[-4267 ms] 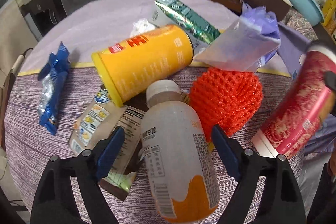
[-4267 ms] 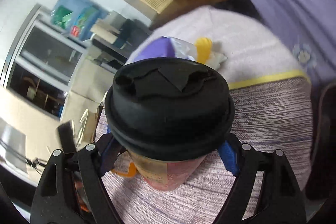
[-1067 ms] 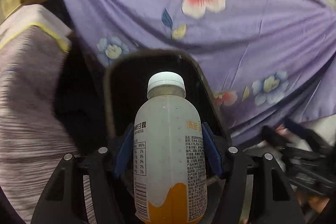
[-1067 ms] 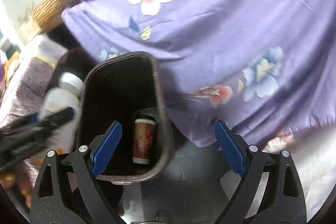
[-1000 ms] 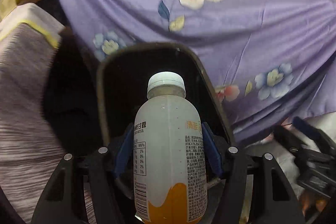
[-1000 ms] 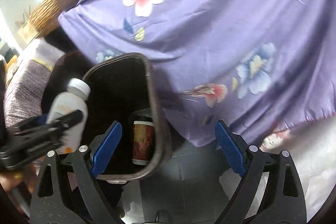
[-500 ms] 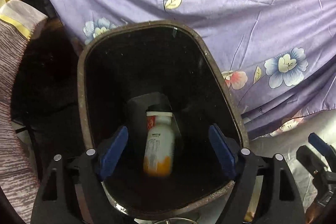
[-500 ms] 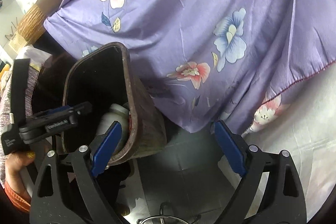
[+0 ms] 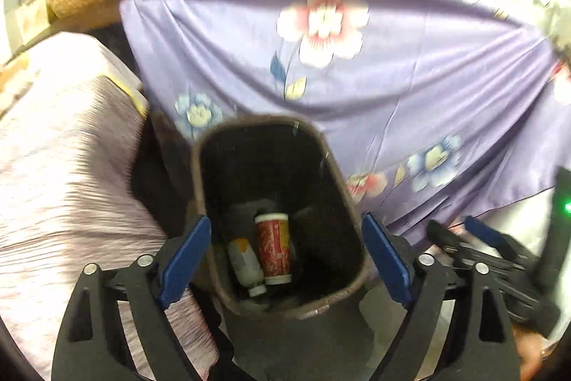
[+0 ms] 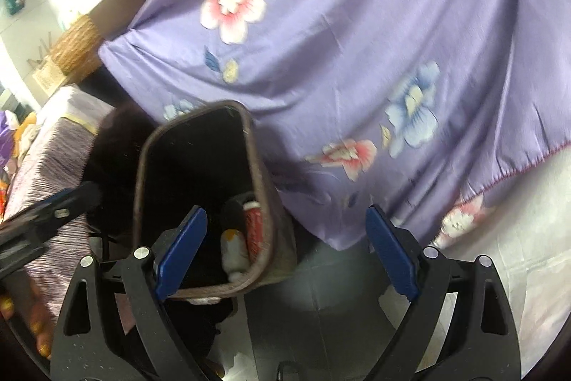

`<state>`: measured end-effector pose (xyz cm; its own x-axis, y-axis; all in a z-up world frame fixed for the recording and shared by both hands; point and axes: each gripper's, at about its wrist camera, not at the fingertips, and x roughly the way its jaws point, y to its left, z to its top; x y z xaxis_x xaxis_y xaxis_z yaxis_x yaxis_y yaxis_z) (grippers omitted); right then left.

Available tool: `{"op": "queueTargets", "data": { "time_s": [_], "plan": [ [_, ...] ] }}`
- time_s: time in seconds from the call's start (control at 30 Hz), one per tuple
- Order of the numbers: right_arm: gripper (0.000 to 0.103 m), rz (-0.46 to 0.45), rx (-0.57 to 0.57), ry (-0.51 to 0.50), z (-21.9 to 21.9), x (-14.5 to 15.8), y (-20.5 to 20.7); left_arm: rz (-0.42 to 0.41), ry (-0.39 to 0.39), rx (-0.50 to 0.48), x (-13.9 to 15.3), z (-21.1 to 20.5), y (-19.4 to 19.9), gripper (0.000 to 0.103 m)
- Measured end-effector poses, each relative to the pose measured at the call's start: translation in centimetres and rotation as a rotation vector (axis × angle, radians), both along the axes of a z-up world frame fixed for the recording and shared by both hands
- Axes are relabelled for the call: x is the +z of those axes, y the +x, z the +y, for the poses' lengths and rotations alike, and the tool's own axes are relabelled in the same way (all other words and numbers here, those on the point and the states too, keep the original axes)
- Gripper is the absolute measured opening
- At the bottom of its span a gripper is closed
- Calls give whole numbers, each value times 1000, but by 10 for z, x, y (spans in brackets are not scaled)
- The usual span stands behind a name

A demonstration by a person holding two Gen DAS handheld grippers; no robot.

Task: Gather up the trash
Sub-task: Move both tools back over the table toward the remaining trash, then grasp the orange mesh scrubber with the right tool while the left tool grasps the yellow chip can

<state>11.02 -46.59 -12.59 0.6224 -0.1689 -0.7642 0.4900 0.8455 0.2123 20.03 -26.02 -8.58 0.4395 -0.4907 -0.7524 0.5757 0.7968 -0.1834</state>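
Inside the bin (image 9: 351,213), bottle (image 9: 246,261) beside red cup (image 9: 273,247); left gripper (image 9: 285,259) just spread wide, empty; right gripper (image 10: 285,254) agape, empty

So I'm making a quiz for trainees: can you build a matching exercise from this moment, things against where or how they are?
Things:
1. white bottle
2. red cup
3. left hand-held gripper
4. purple flowered cloth

States:
a. draped behind the bin
b. open, empty, above the bin
c. lying in the bin, cap towards the camera
d. lying in the bin, beside the bottle

Pairs: 1-c, 2-d, 3-b, 4-a
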Motion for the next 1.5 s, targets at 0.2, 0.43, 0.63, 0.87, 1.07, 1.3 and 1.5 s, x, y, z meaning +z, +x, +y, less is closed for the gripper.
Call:
{"op": "queueTargets", "data": {
  "time_s": [0.2,0.43,0.63,0.87,1.07,1.3,1.5],
  "plan": [
    [89,-91,122,-14,52,17,18,-142,-26,28,51,55,-32,94],
    [89,-167,355,7,131,53,51,-207,-7,184,77,151,-42,97],
    [89,-194,584,42,213,73,80,-254,79,364,81,246,-43,97],
    [89,-207,783,46,303,92,114,-249,159,561,76,351,-32,97],
    [89,-233,888,37,358,110,144,-236,193,591,76,404,-9,97],
    [79,-163,965,3,418,105,203,-281,214,496,79,417,16,97],
    [71,-119,961,20,437,87,241,-254,217,451,72,423,38,97]
  ]
}}
